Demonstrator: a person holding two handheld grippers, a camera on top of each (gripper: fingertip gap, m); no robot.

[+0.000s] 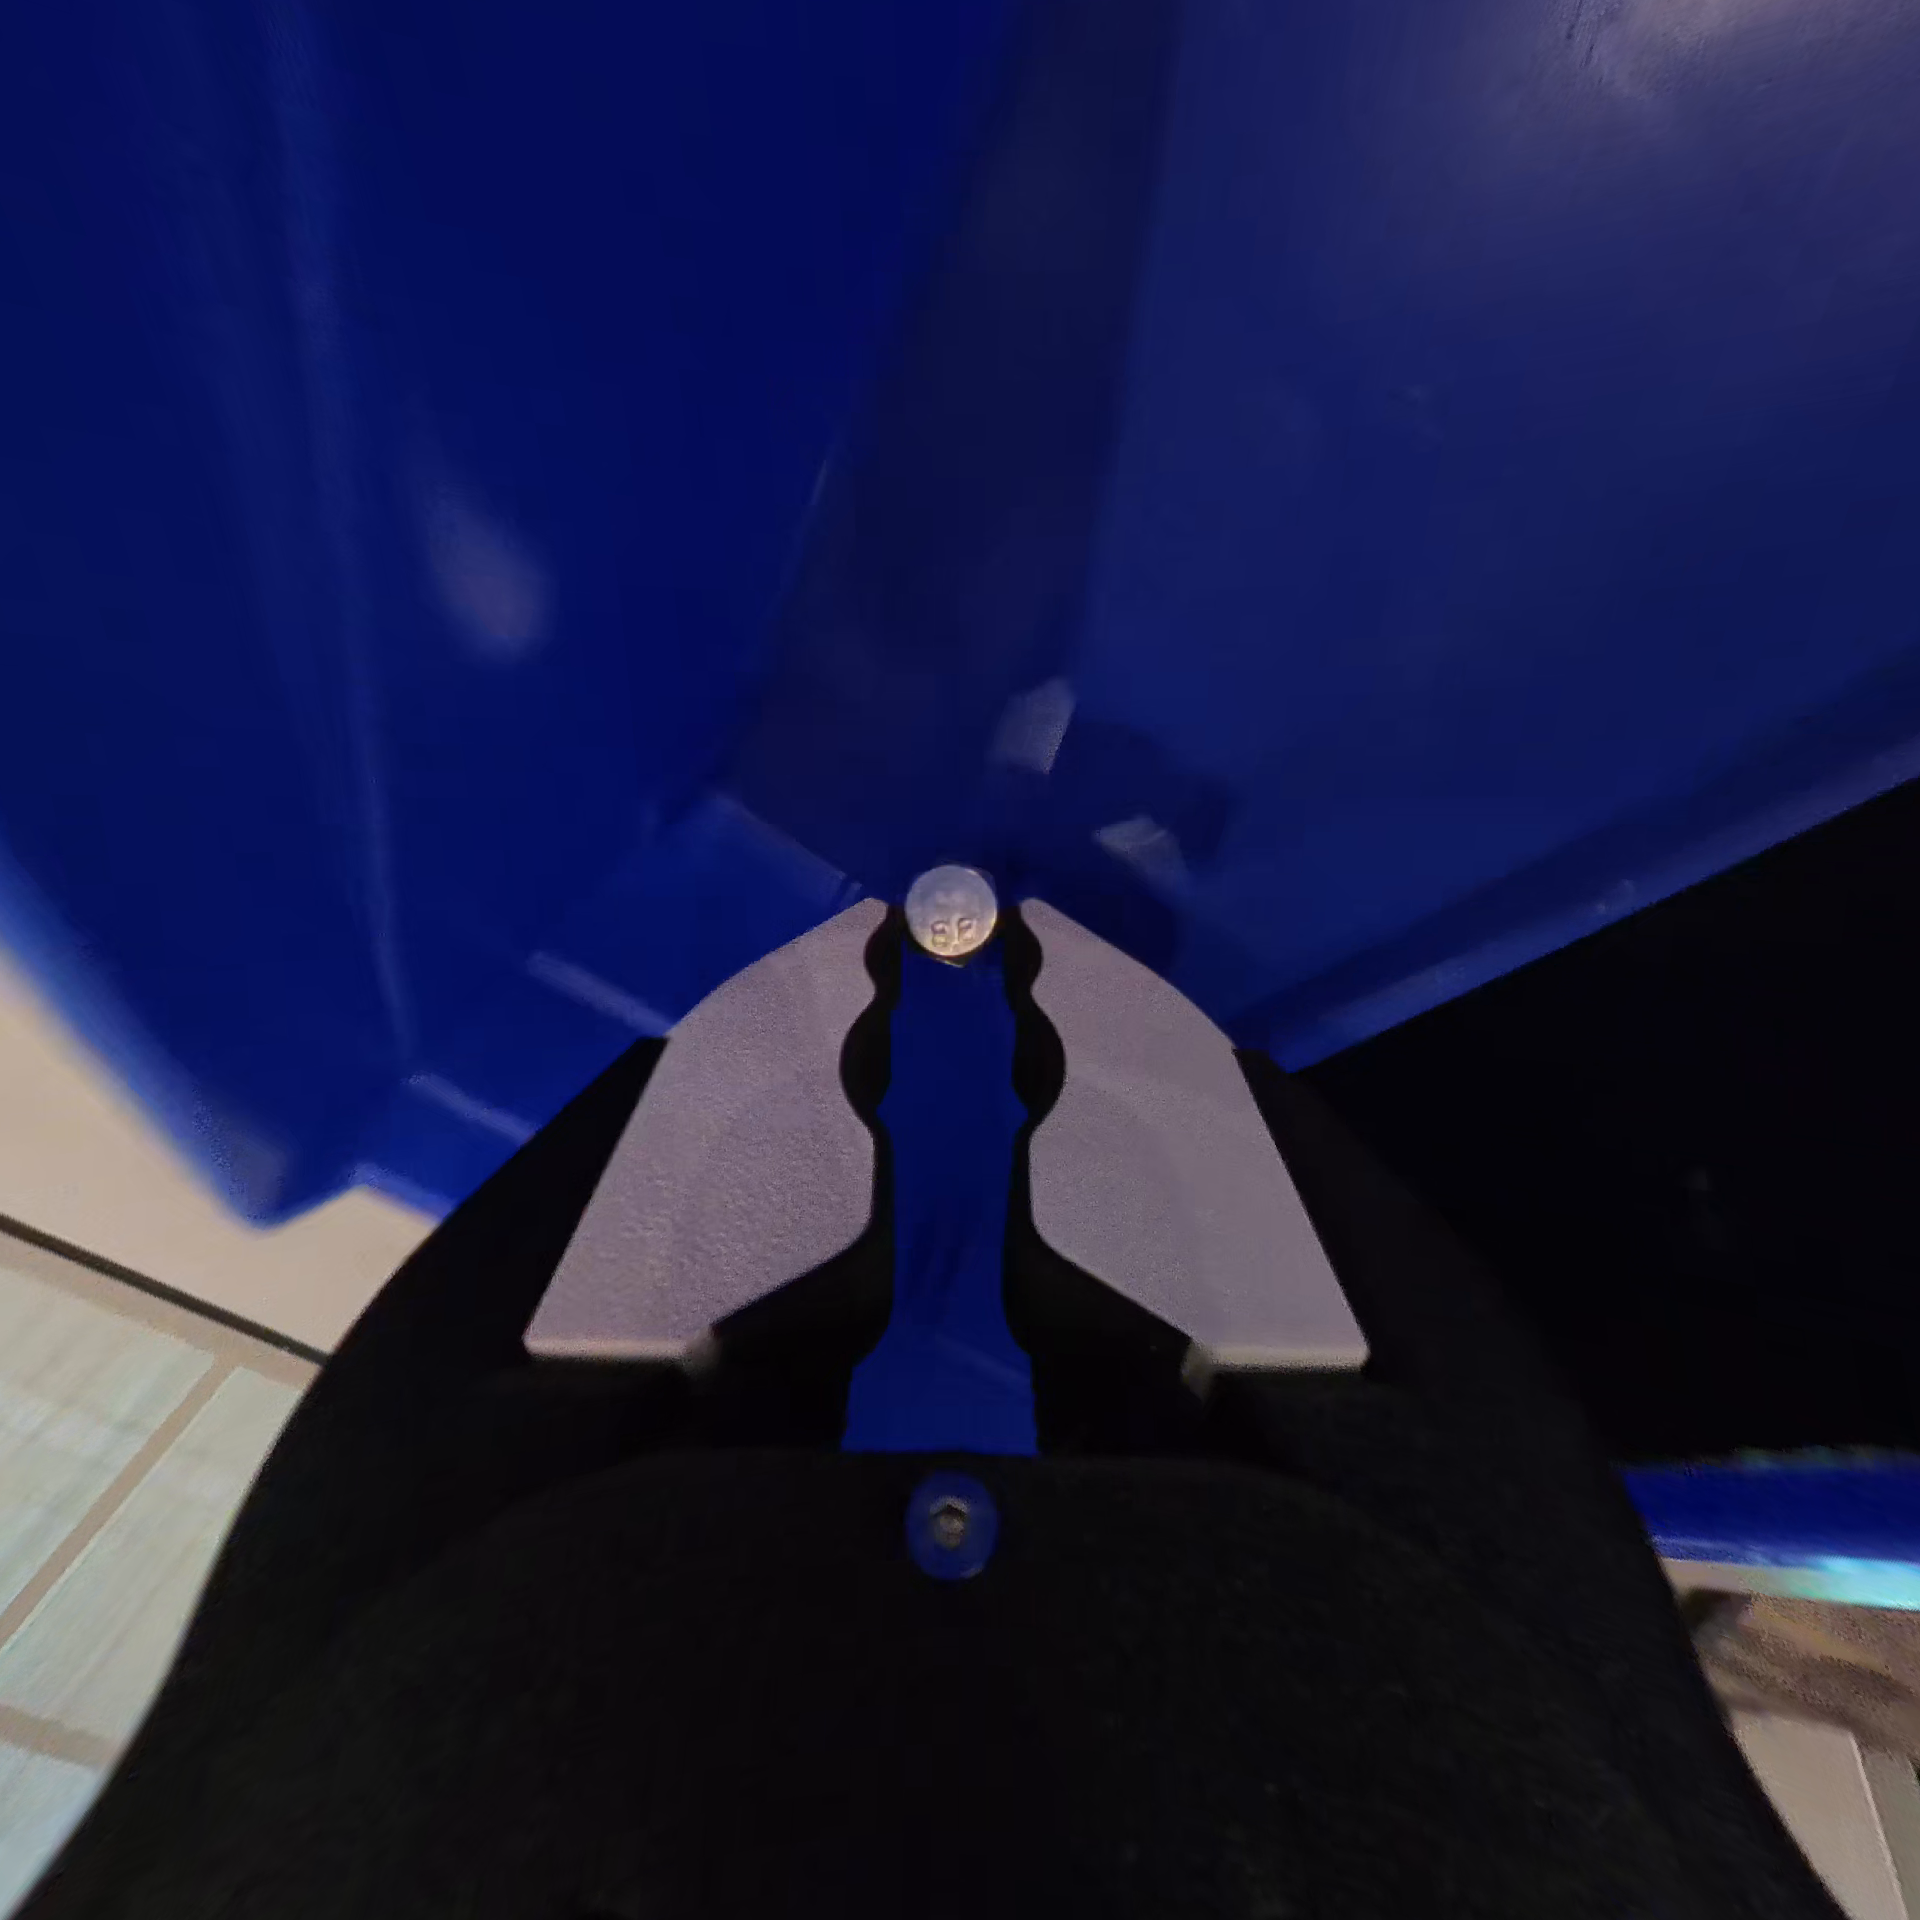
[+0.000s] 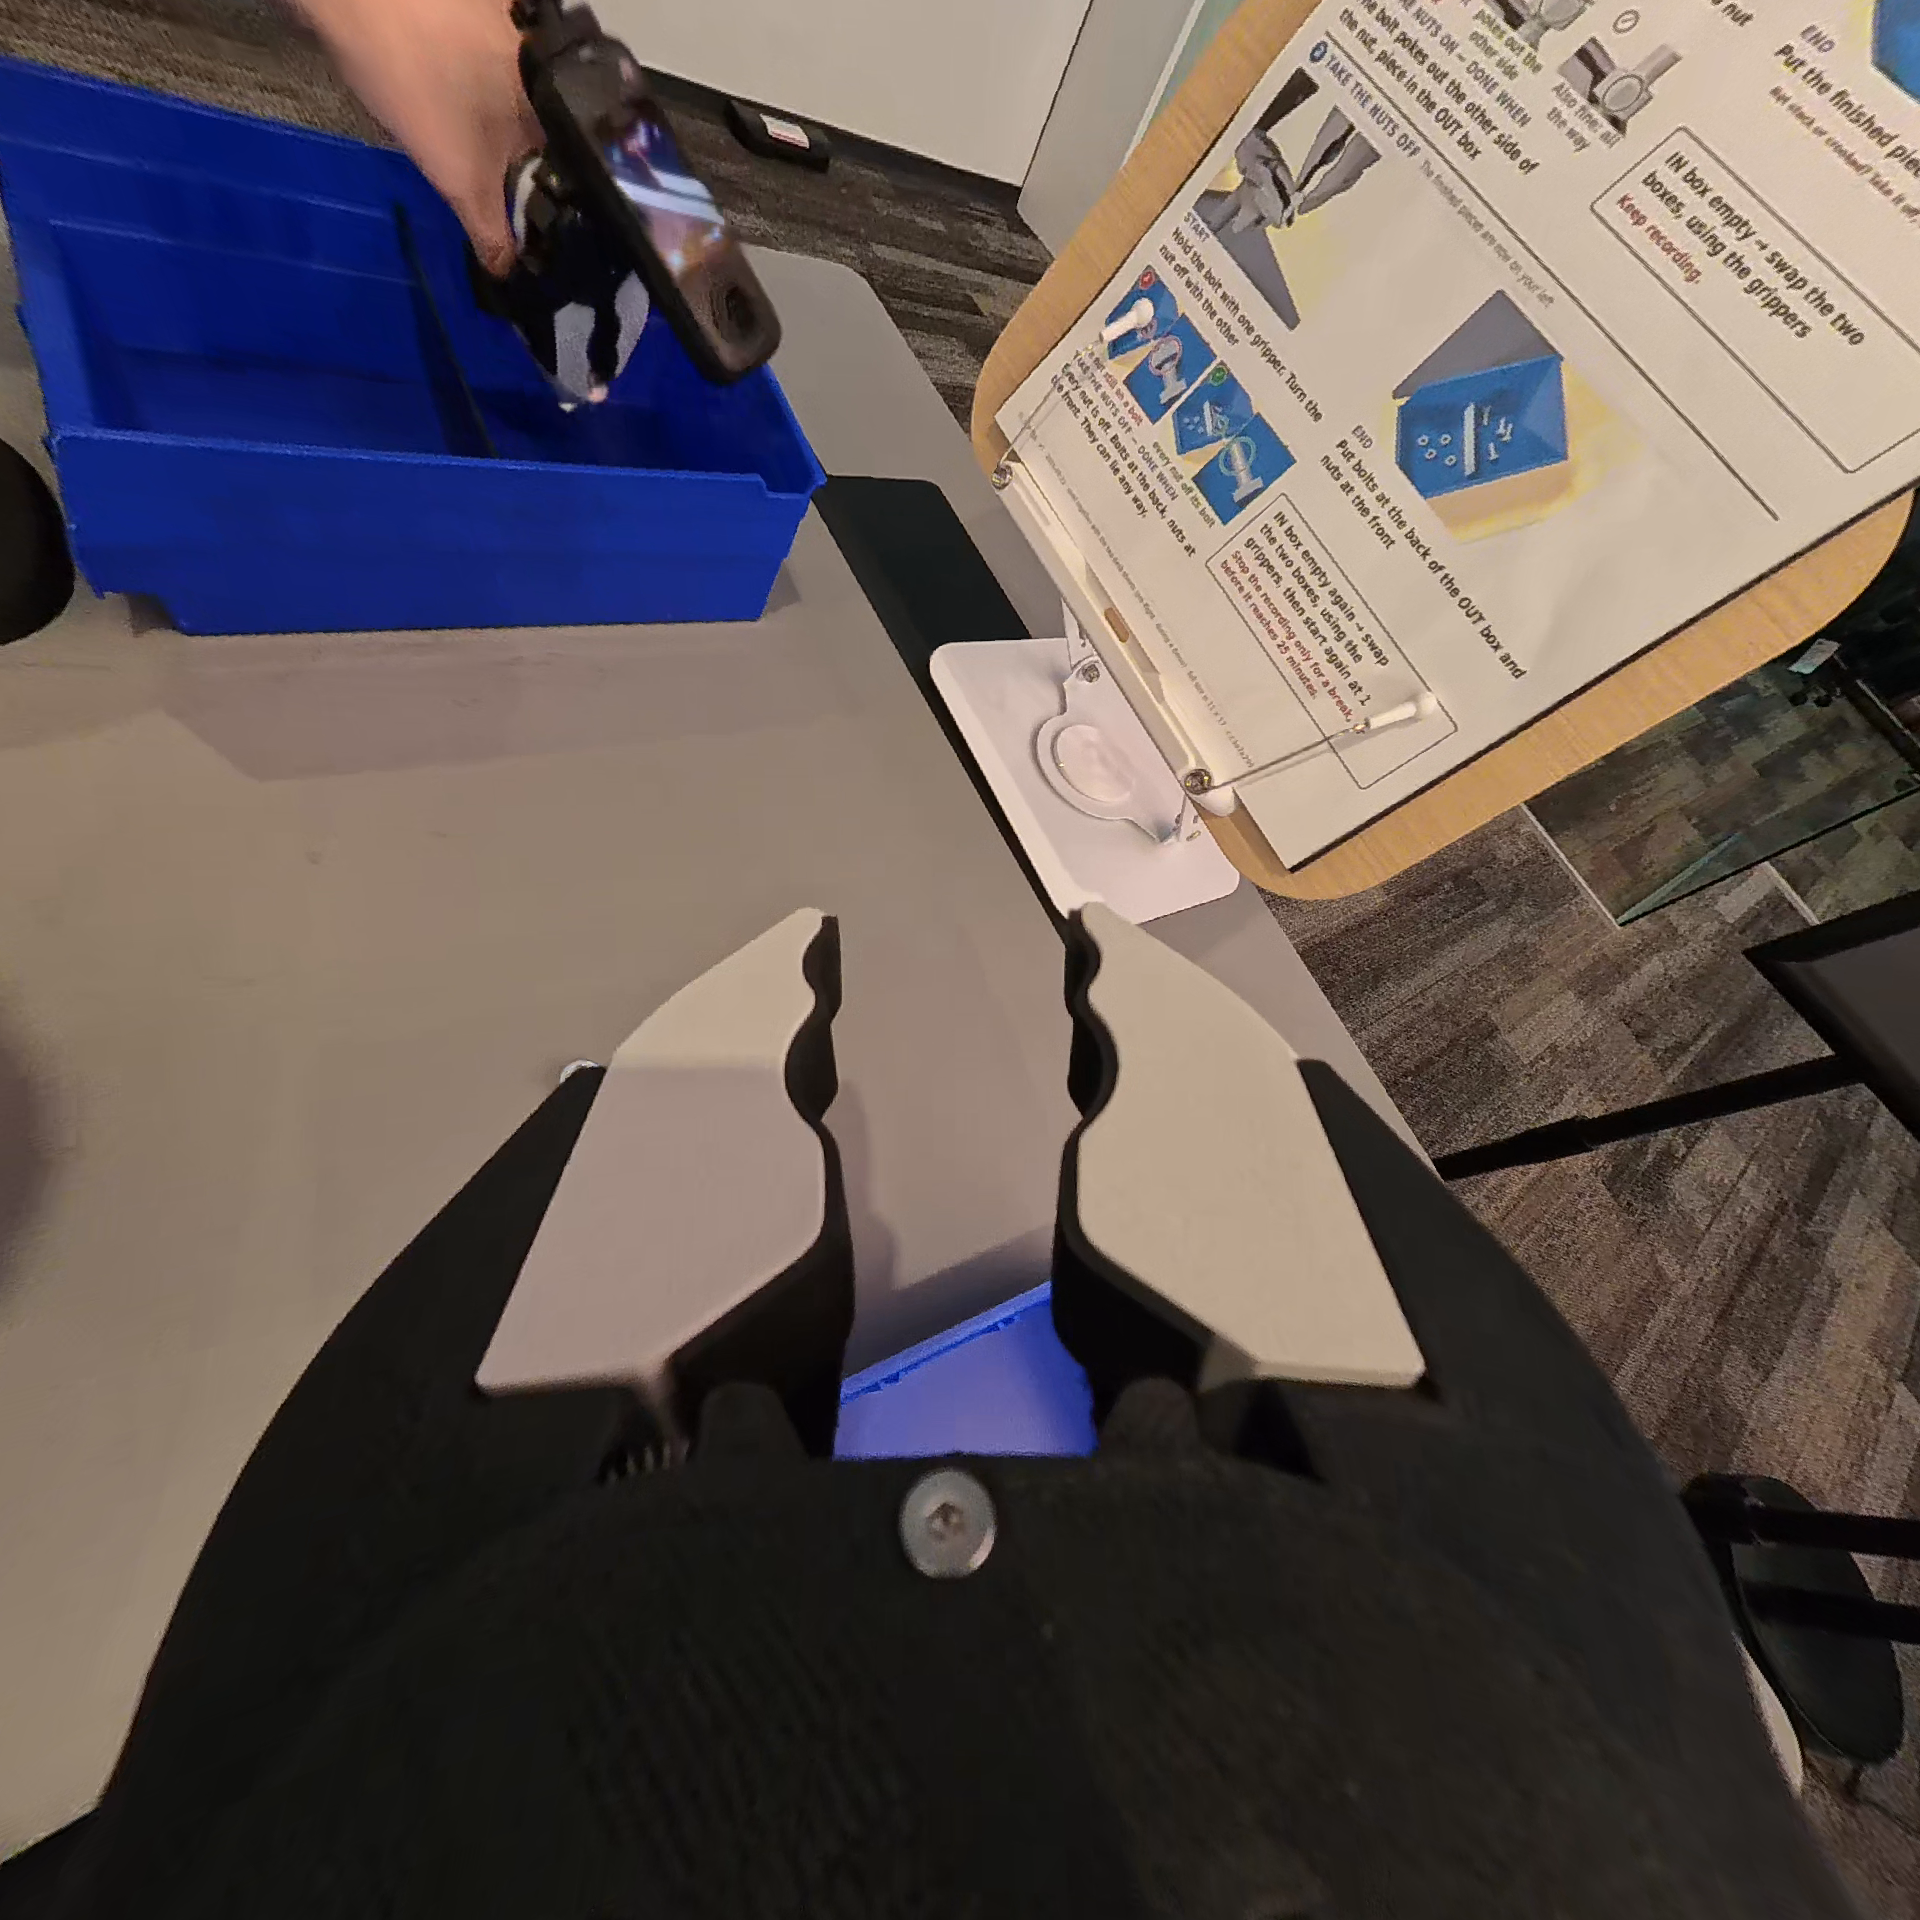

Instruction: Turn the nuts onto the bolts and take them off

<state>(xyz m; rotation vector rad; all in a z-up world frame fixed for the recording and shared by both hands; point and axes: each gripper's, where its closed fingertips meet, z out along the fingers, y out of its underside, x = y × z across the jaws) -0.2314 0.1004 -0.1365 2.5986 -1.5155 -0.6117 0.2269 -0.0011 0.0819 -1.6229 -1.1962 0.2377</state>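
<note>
Grey jaws, left: we see the left gripper (image 1: 951,920) pinching a small silver bolt (image 1: 951,912) by its round head, right at the tips.
Blue walls: the blue bin (image 1: 1351,416) crowds that view on all sides; the jaws sit low inside it, near a corner of its floor.
Right jaws: our right gripper (image 2: 951,930) stands parted and holds nothing, hovering over bare grey bench (image 2: 416,883).
Open room: we have clear bench between the right gripper and the bin (image 2: 436,540).
Bench edge: just right of the jaws, with carpet beyond.
Far left: the left gripper (image 2: 592,384) dips into the bin, a hand (image 2: 457,125) above it.
Far right: an instruction sheet (image 2: 1455,395) on a white stand (image 2: 1091,769) at the bench edge.
</note>
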